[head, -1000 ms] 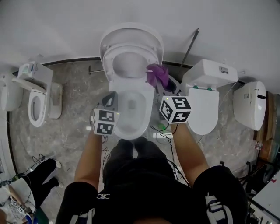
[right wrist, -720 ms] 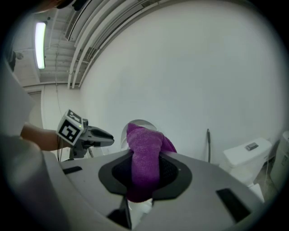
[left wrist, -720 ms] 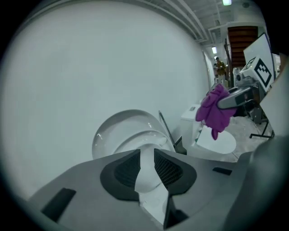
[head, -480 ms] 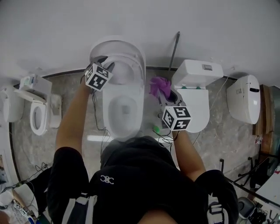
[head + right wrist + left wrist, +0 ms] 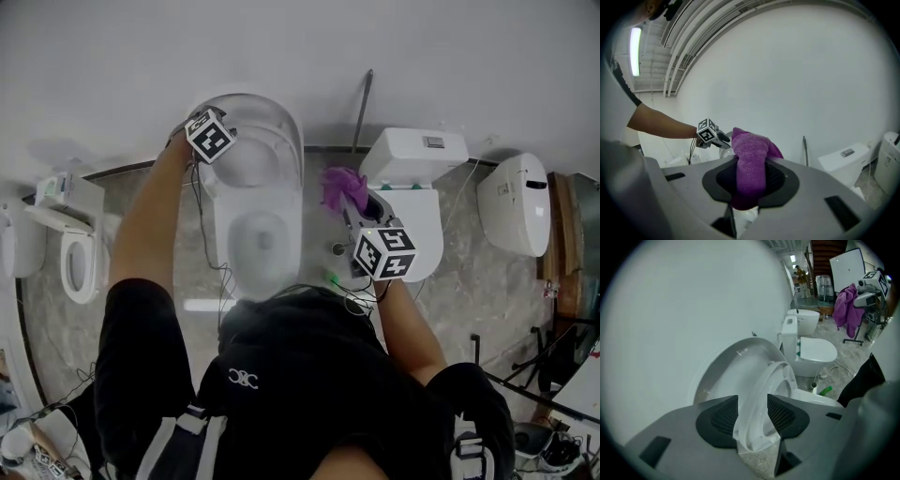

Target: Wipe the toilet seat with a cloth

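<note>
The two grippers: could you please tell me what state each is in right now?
Left gripper: open, just opening, toilet seat rim between its jaws.
Right gripper: closed on the purple cloth.

No readable text; only an illegible white logo (image 5: 246, 378) on the black shirt (image 5: 309, 394)

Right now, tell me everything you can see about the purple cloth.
The purple cloth is a soft, fuzzy, towel-like fabric, bunched into a thick fold. The right tongs are shut on its middle, so it pokes out well above them and a little below. It is held in the air, right of the open toilet, and appears to touch only the tongs.
</note>
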Available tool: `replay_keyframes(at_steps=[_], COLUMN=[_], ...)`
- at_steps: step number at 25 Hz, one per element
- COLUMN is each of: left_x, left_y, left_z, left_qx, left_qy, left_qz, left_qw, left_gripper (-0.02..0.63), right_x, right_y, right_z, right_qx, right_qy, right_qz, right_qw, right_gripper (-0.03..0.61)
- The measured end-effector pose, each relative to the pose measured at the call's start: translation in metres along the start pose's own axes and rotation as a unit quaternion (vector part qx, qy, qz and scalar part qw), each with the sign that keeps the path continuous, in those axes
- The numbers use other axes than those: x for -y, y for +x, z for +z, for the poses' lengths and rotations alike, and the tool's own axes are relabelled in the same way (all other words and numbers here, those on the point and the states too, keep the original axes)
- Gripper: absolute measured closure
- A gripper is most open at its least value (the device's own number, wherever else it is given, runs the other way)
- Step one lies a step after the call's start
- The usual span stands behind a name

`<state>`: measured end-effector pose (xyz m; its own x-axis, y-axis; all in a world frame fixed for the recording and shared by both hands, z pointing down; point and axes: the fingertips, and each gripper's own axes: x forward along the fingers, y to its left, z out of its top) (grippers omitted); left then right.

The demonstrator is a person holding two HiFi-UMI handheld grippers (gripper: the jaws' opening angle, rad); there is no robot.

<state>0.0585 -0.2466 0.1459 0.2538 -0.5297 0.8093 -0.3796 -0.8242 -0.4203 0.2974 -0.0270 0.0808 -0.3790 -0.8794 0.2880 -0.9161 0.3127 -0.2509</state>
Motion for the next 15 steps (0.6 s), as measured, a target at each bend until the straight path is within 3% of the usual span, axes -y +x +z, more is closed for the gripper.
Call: replay_keyframes(at_steps=[3, 8, 12, 15], left_x=[0.002, 0.006, -0.005, -0.01], left_y=[0.007, 0.023, 0.029, 0.029], left_z=[-0.003, -0.002, -0.002, -0.02], left_qx=[-0.01, -0.025, -0.018, -0.046], left_qy=[0.017, 0.083, 0.041, -0.012], left_qz=[-0.023, -0.034, -0.048, -0.064], left_qw=[0.9995, 0.9957, 0.9978, 0.9968], left_gripper=[0.442, 0.442, 0.443, 0.442], right_x=[-0.005, -0.01, -0.016, -0.018], right_y=[0.0, -0.002, -0.008, -0.016], right_z=[0.003, 0.003, 0.003, -0.001], right_qx=[0.001, -0.002, -0.005, -0.004], right_qy=[-0.002, -0.003, -0.006, 0.007], right_qz=[-0.005, -0.019, -0.035, -0.047], right_qw=[1.0, 1.0, 0.999, 0.999], right_gripper=[0.494, 0.494, 0.494, 0.494])
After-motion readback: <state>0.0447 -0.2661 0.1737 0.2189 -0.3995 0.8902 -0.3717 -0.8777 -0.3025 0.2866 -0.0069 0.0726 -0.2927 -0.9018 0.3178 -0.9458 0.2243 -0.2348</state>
